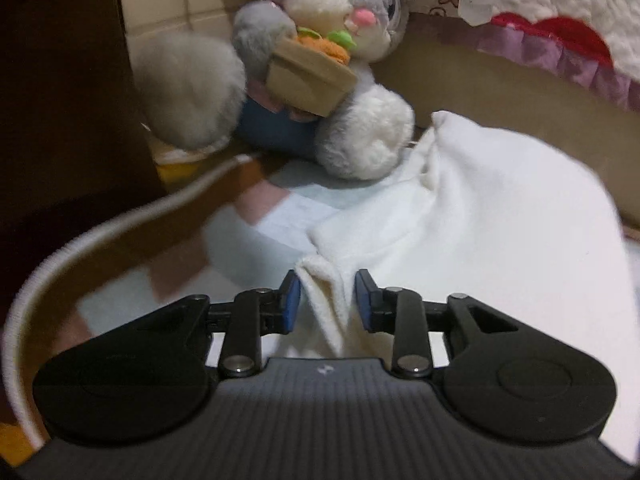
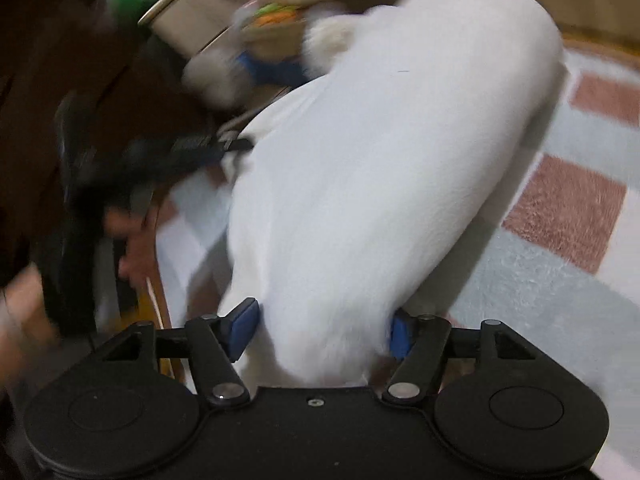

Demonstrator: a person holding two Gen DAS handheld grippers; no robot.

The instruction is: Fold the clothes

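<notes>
A white garment [image 1: 480,220] lies bunched on a checkered rug [image 1: 276,216], in front of a plush rabbit. My left gripper [image 1: 328,300] is shut on a gathered fold at the garment's near left corner, and the cloth fills the gap between its blue pads [image 1: 291,300]. In the right wrist view the garment [image 2: 380,140] rises as a thick, blurred bundle. My right gripper [image 2: 324,328] holds its near end, jaws wide, with cloth pressed against both pads. The left gripper [image 2: 236,146] shows there at the garment's left edge, with a hand [image 2: 132,236] behind it.
A grey and white plush rabbit [image 1: 320,60] holding a toy box leans at the back. Dark wooden furniture [image 1: 60,120] stands on the left, with a white cord [image 1: 120,220] curving along it. A quilt with red and purple trim [image 1: 560,40] lies at the back right.
</notes>
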